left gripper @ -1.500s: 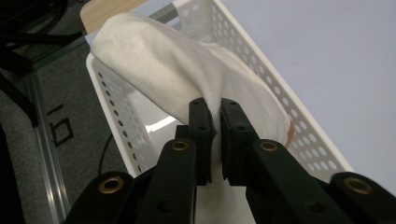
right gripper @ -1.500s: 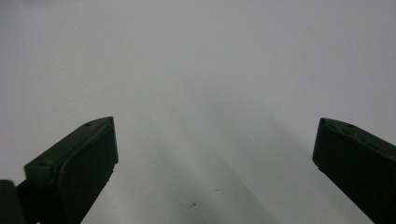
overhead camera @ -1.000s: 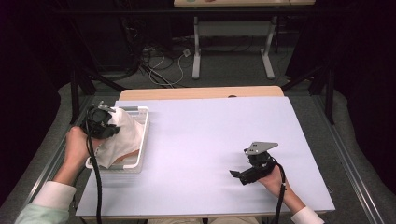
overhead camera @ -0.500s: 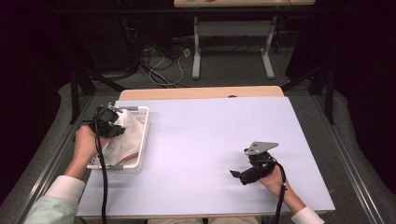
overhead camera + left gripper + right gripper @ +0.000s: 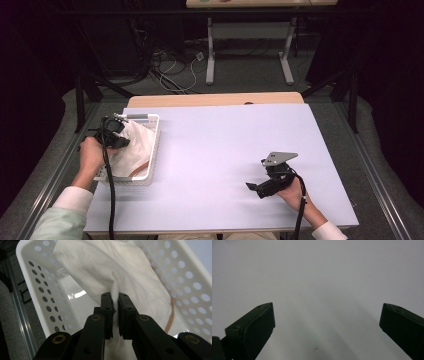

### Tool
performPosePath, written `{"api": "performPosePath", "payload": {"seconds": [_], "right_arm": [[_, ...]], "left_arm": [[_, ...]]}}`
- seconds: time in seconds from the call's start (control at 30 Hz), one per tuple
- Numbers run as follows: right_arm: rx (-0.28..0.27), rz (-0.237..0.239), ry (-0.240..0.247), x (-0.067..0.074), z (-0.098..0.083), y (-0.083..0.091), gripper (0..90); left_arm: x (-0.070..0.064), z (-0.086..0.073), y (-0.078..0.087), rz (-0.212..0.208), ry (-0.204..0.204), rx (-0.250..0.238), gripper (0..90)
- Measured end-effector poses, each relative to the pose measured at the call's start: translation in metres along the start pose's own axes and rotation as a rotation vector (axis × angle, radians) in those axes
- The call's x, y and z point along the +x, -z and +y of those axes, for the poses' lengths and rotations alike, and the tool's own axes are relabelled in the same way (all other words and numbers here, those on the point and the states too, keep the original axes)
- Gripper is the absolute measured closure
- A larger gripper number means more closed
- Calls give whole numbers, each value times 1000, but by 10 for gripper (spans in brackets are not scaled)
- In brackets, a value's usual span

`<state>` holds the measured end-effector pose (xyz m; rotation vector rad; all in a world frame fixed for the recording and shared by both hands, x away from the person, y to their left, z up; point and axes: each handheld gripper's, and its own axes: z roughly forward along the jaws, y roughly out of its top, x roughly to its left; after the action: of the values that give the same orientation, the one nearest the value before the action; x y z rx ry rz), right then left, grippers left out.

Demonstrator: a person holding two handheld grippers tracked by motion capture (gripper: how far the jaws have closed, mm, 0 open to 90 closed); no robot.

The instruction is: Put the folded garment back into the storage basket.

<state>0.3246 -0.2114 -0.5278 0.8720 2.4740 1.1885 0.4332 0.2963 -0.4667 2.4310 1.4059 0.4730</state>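
Observation:
A white cloth (image 5: 134, 148) lies bunched in a white perforated basket (image 5: 150, 167) at the table's left edge. My left gripper (image 5: 120, 139) is over the basket, shut on a fold of the white cloth (image 5: 120, 272); in the left gripper view the jaws pinch the fabric at the left gripper (image 5: 115, 296) tips. A brown band (image 5: 170, 317) runs along the cloth's edge. The basket wall (image 5: 37, 285) curves round behind. My right gripper (image 5: 252, 188) rests low on the table near the front right, open, with bare table between the jaws of the right gripper (image 5: 327, 315).
The table top (image 5: 225, 145) is a pale lilac sheet with a wooden strip (image 5: 215, 99) at the far edge. Metal rails run along both sides. Beyond stand another table's legs (image 5: 210, 55) and cables on the floor.
My left gripper has moved from the basket's far end toward the near-left, drawing the white cloth with it. The right gripper has stayed put.

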Motion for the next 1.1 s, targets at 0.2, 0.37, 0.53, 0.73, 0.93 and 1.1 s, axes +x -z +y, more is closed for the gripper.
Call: {"api": "performPosePath", "payload": {"seconds": [0.2, 0.37, 0.53, 0.73, 0.93, 1.1], "right_arm": [[0, -1, 3, -1, 0, 0, 0], [-4, 1, -2, 1, 0, 2, 0], [-4, 4, -7, -1, -1, 2, 0], [-1, 9, -3, -1, -1, 2, 0], [-1, 15, -6, 1, 0, 2, 0], [3, 20, -2, 3, 1, 0, 0]], "left_arm": [[7, -6, -13, 19, 55, 40, 839], [13, -10, -23, 28, 100, 69, 835], [13, -12, -32, 36, 117, 86, 833], [16, -12, -38, 36, 145, 90, 832], [18, -13, -42, 56, 148, 104, 828], [17, -13, -45, 83, 154, 110, 823]]}}
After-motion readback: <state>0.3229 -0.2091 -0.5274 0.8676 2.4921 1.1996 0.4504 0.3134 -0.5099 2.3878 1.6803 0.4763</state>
